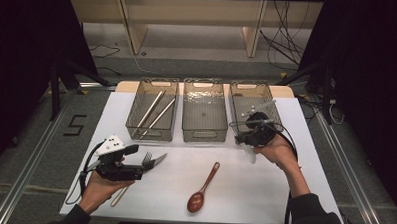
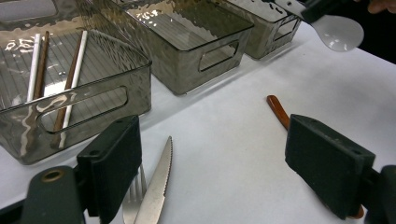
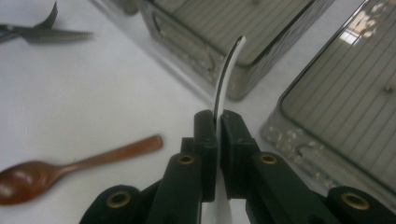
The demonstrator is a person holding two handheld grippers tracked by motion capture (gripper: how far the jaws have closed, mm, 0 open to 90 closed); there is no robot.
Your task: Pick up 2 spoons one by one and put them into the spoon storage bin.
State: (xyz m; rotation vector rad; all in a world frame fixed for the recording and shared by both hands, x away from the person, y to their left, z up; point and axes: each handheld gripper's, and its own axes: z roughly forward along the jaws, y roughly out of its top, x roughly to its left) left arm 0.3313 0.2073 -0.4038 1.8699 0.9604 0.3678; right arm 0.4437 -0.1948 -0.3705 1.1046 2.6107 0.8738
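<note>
While your right gripper (image 3: pixel 217 123) pinches the white spoon (image 3: pixel 227 70) by its thin, slippery handle at centre frame, keep it clamped; left gripper (image 2: pixel 212 154) gapes empty.

Three bins (image 1: pixel 202 112) lined the far side of the desk (image 1: pixel 244 183), blocking passage there. The front lay open around the wooden spoon (image 1: pixel 202 189), knife (image 1: pixel 157 160) and fork (image 1: pixel 146 157).

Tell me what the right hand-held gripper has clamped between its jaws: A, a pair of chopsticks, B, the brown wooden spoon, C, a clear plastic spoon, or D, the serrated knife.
C: the right hand-held gripper is shut on the thin handle of a clear plastic spoon, while the wooden spoon and the knife lie on the table and the chopsticks rest in the left bin.
</note>
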